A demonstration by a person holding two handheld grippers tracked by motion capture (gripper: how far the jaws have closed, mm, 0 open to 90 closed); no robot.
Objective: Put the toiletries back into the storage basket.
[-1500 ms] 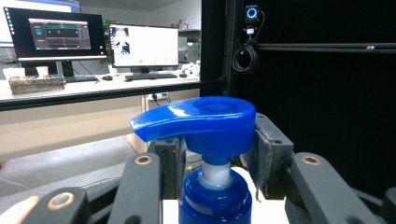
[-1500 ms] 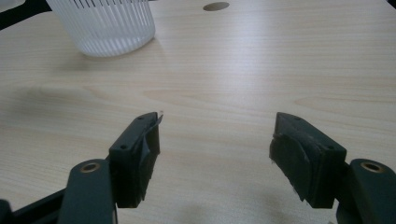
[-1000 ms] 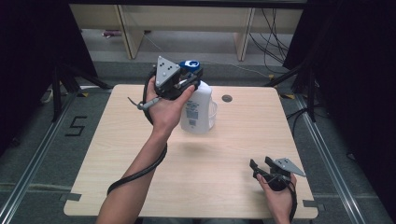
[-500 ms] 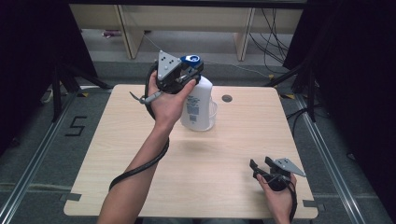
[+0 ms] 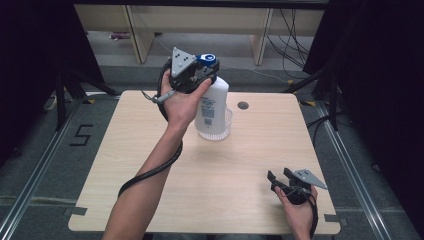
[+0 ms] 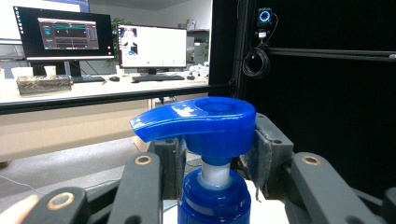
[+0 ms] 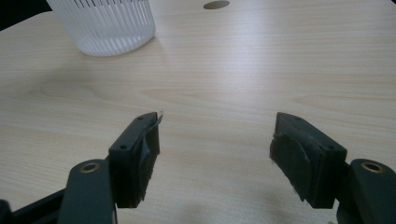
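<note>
Left claw (image 5: 200,75), pump bottle (image 5: 212,107) lifted higher

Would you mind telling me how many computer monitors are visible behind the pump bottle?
2: a dark-screened monitor on the left of the background desk, and a white-screened monitor just right of it. Others may be hidden.

Left tool (image 5: 199,75) raised, clamped; right tool (image 7: 217,154) low, agape.

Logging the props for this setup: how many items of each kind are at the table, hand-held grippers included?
Pump bottles: 1
Ribbed clear cups: 1
Grippers: 2, left gripper around the pump neck, right gripper with nothing between its jaws
Total: 4
</note>
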